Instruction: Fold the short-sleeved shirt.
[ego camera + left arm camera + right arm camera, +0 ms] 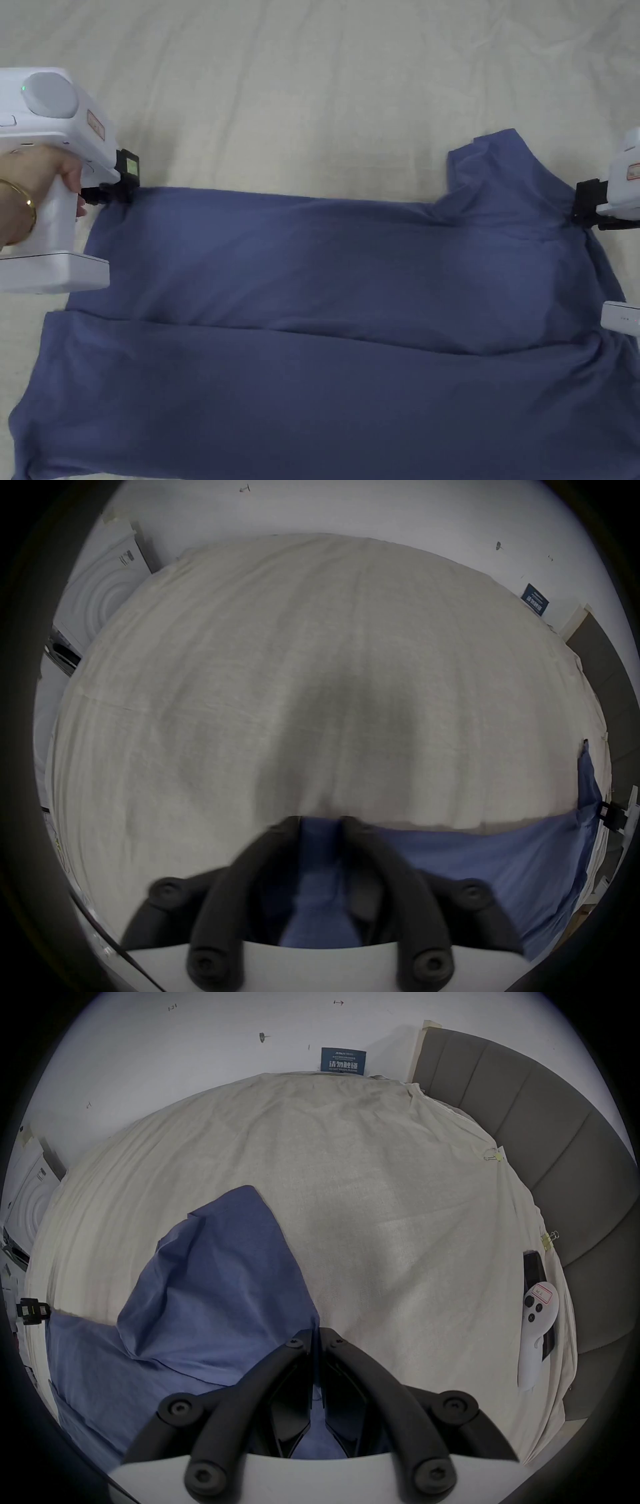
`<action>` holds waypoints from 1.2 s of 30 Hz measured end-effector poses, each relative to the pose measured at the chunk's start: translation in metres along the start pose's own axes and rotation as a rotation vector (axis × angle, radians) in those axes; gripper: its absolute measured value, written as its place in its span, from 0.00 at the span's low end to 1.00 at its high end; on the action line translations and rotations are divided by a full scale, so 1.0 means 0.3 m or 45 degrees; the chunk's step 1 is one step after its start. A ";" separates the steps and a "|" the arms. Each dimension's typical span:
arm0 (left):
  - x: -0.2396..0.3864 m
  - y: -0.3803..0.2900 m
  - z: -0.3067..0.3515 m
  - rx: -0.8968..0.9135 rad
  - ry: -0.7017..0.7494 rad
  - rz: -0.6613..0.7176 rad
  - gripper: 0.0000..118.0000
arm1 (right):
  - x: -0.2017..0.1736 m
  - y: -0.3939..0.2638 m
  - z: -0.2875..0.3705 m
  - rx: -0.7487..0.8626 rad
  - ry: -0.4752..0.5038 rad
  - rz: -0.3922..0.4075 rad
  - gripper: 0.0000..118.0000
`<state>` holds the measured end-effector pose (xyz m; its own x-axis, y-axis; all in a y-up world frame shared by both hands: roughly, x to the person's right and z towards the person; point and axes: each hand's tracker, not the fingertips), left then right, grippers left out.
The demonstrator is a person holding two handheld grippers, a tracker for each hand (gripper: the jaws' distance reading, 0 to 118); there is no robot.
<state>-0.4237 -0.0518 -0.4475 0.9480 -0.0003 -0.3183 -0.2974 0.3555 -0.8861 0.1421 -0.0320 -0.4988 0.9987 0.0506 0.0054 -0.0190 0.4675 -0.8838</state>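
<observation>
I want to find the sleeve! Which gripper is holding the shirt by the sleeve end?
The right gripper. It pinches the blue shirt beside the sleeve that sticks out. The left gripper pinches the far corner, at the straight hem end.

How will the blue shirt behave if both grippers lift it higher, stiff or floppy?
Probably floppy: the blue shirt sags and creases between the left gripper and the right gripper. It looks thin, so likely light. Its loose sleeve may droop.

A cream bedsheet (325,94) covers the bed, pinned by yellow binder clips (496,1157) near a grey padded headboard (519,1106) — a white controller (538,1324) lies at its edge.
</observation>
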 end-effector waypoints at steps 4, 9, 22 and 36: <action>0.007 -0.006 0.018 0.018 0.017 -0.016 0.00 | -0.001 0.000 0.014 0.003 -0.006 0.011 0.03; -0.032 -0.033 0.127 0.180 -0.030 0.024 0.00 | 0.001 0.008 0.085 0.053 0.002 0.026 0.03; -0.194 -0.263 0.493 0.383 -0.149 0.020 0.00 | 0.086 -0.202 0.463 0.260 0.079 -0.013 0.03; -0.288 -0.698 0.526 0.339 -0.204 0.028 0.00 | 0.245 -0.651 0.528 0.205 0.139 -0.136 0.03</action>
<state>-0.4253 0.0213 -0.1811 0.9539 0.1501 -0.2600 -0.2977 0.5861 -0.7536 0.2116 0.0201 -0.2516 0.9945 -0.0983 0.0366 0.0886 0.6004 -0.7948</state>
